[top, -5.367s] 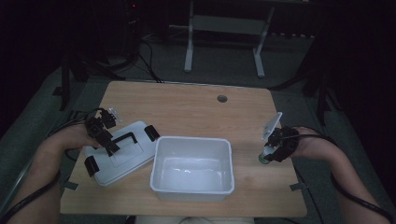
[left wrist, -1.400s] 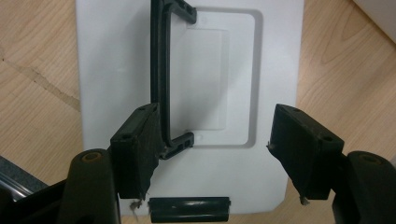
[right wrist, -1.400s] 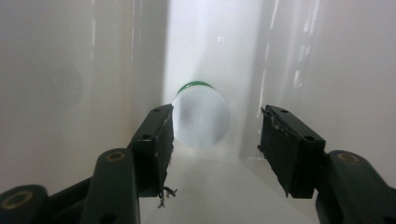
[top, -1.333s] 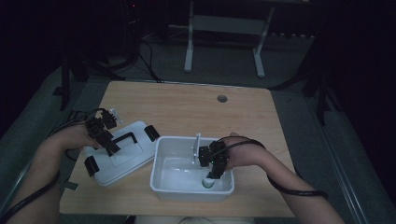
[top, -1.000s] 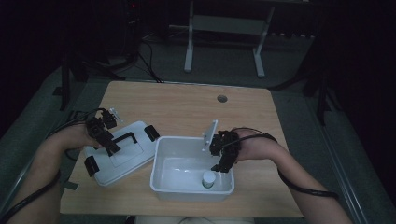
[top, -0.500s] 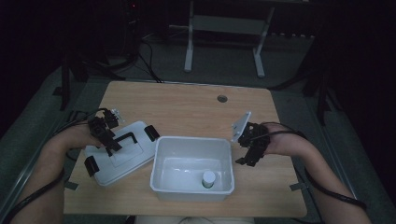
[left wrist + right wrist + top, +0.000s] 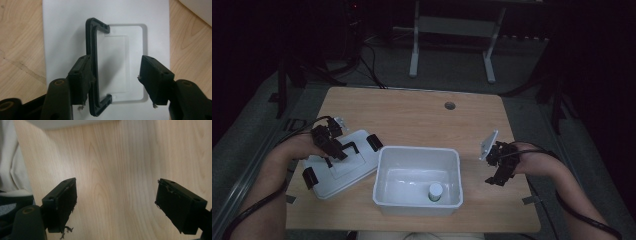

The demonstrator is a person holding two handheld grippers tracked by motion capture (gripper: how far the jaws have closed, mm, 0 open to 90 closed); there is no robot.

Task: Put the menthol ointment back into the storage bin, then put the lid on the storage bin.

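bare wood right of white bin [image 7: 384,175], lid [image 7: 357,167] crowding its left side

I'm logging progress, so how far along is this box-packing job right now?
Done: a small white-capped bottle stands inside the open white bin, and the right claw is empty over bare table beside it. In hand: the left claw has been closing around the black handle of the lid, one pad against it. Left: probably lifting the lid onto the bin and latching it.

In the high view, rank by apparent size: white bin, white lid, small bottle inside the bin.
1. White bin, largest.
2. White lid, slightly smaller, partly covered by the left gripper.
3. Small bottle, by far the smallest.
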